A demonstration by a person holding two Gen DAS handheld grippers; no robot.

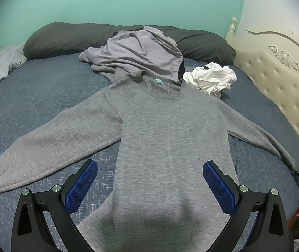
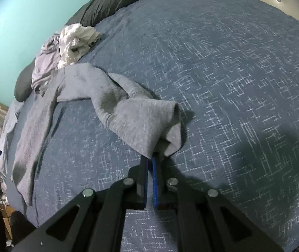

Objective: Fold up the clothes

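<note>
Bed (image 1: pixel 44 88): blue patterned cover under everything; it stretches ahead of and below both grippers.
Grey sweater (image 1: pixel 170 136): spread flat on the bed, collar at the far end, its body running straight out from between the left gripper's fingers, one sleeve laid out to either side.
Other clothes: a lilac garment (image 1: pixel 136 50) is heaped beyond the collar and a crumpled white garment (image 1: pixel 212 77) lies just beside it, both well ahead of the left gripper and unfolded.
Left gripper (image 1: pixel 149 187): spread wide, tilted down over the sweater's lower body; the cloth lies under the gap, and the blue pads press on nothing.
Right gripper (image 2: pixel 150 159): pressed together, pinching the cuff end of the right sleeve (image 2: pixel 128 113); the cuff bunches right at its tips and the sleeve trails up and left from there to the shoulder.
Step in hand: by my reading, the first fold of the sweater, the sleeve end taken up to be brought in.
Next move calls for: probably carrying the pinched cuff across toward the sweater's body and laying the sleeve flat along it, while the left gripper steadies the body so it does not drag.
</note>
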